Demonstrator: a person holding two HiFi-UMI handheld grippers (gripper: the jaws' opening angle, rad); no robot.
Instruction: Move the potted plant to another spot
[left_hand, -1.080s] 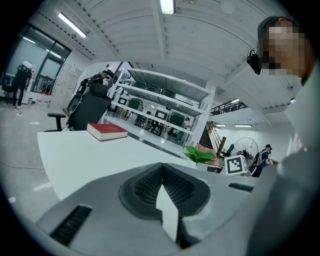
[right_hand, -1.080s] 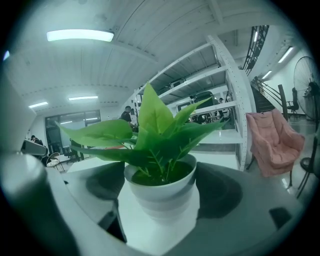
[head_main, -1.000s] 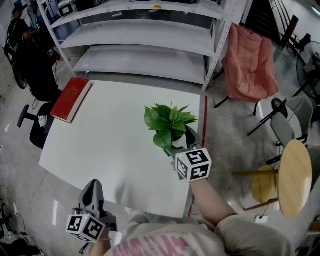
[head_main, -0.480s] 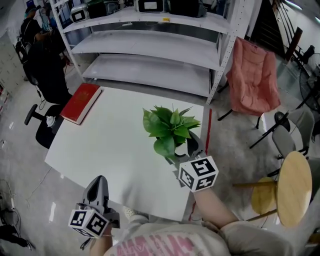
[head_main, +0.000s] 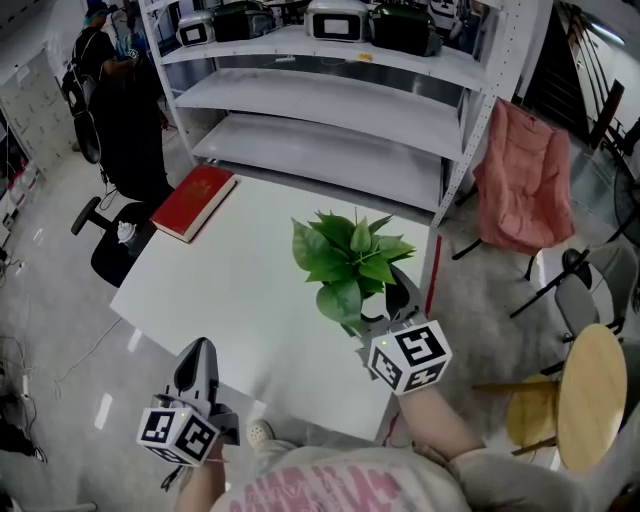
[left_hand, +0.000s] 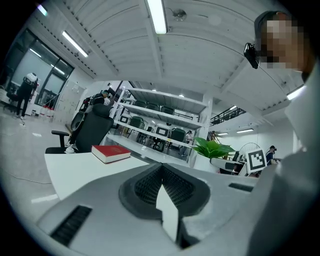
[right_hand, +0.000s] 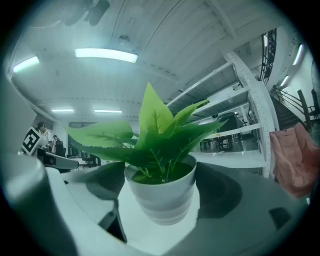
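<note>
The plant (head_main: 352, 262) sits at 11 o'clock from the right gripper (head_main: 378, 305), whose jaws are clamped on either side of its white pot, by the table's (head_main: 230, 285) 3 o'clock edge. It stands upright, long axis vertical, leaves fanning upward. The left gripper (head_main: 196, 358) hangs at 7 o'clock, its jaws pressed together on nothing.

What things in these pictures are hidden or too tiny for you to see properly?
1. The white round pot of the green leafy plant: in the head view, hidden under leaves and the right gripper.
2. Whether the pot touches the white table: in the right gripper view, the gripper's body blocks underneath.
3. The red book and its cover print: too small in the head view and left gripper view.
</note>
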